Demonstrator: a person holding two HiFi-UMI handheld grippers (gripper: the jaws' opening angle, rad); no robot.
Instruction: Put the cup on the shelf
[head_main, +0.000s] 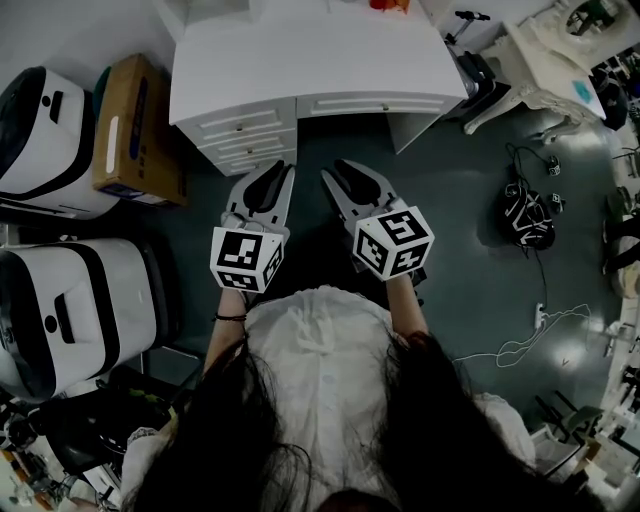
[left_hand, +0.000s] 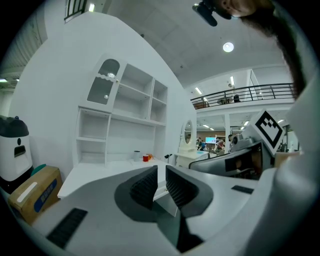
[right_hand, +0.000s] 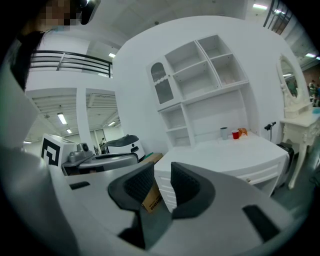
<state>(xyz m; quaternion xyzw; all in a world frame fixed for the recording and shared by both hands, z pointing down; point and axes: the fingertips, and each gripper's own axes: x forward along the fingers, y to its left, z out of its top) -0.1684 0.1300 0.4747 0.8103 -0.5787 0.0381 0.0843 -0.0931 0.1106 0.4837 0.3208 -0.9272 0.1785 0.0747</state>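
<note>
With my left tongs (left_hand: 161, 172) and right tongs (right_hand: 162, 170) both pressed together and empty, well short of the red cup (right_hand: 235, 134) beside a grey cup (right_hand: 224, 132) at the surface's (right_hand: 240, 150) back edge under the shelf (right_hand: 210, 75), I should step in and spread one pair before reaching.

Tabletop (head_main: 300, 50) and shelf (right_hand: 200, 75) seen white. Red cup (right_hand: 235, 134), grey cup (right_hand: 224, 132) noted. Cardboard box (head_main: 135, 130) brown. Floor (head_main: 470, 250) dark grey-green. Black-and-white square markers carried on left hand-held gripper (head_main: 288, 168) and right hand-held gripper (head_main: 327, 176).
</note>
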